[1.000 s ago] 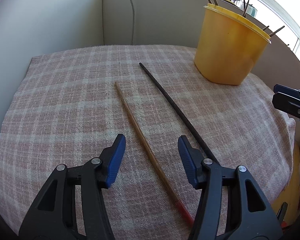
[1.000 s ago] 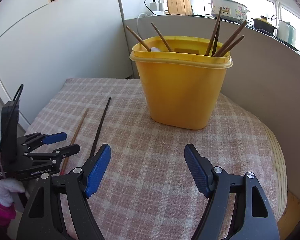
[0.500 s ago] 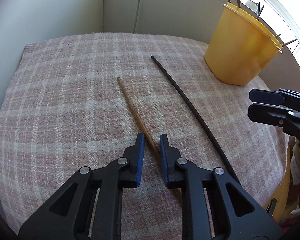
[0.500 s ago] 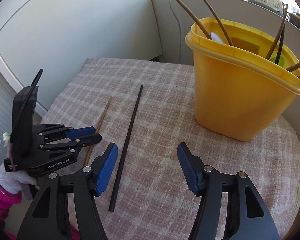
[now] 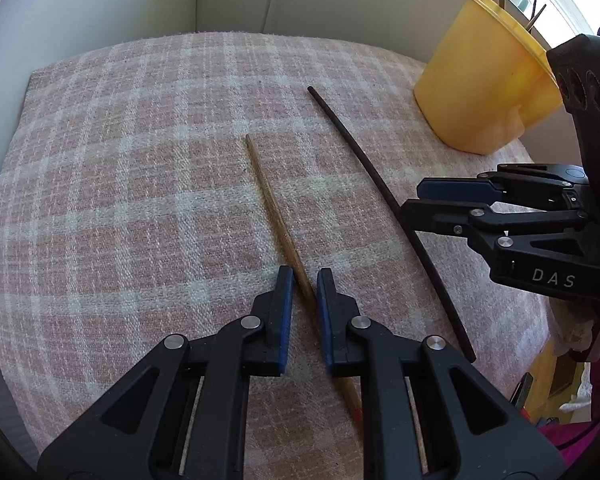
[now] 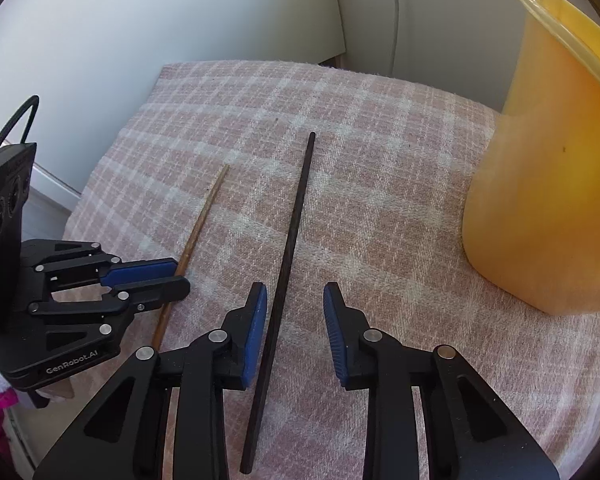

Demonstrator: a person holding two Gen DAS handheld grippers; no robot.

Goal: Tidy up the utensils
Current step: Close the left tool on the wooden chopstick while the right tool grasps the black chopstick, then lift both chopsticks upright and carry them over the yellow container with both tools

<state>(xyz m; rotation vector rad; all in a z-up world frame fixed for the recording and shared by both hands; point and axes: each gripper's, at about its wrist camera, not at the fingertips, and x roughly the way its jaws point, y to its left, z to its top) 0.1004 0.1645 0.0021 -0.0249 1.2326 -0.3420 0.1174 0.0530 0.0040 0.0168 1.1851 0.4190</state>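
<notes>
Two chopsticks lie on the cloth point(image 5: 120, 184). Left view: my left claw point(image 5: 301, 280) is pinching the brown chopstick point(image 5: 274, 216); I'd lift level. Right view: my right claw point(image 6: 294, 300) is closing around the black chopstick point(image 6: 290, 240), which sits nearer its left pad; I'd centre it.
</notes>
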